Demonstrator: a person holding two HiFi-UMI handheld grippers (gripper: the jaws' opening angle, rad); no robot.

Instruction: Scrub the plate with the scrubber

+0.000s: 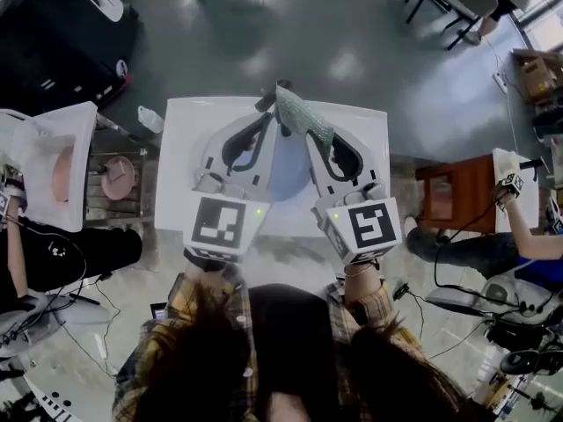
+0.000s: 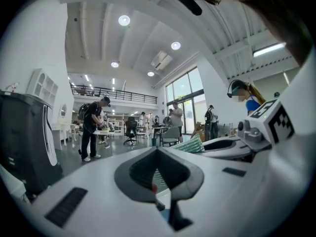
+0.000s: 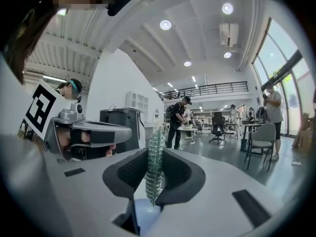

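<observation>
A pale blue plate lies on the white table, under and between my two grippers. My right gripper is shut on a green mesh scrubber, which sticks out forward and to the left, above the plate. In the right gripper view the scrubber stands upright, pinched between the jaws, with the plate below. My left gripper is shut, its tips close beside the scrubber's far end. From the left gripper, the scrubber shows just to the right. I see nothing between the left jaws.
A small white bottle sits at the table's left edge. A rack with a pink bowl stands to the left, and a brown wooden stool to the right. Seated people flank the table on both sides. Chairs stand on the grey floor beyond.
</observation>
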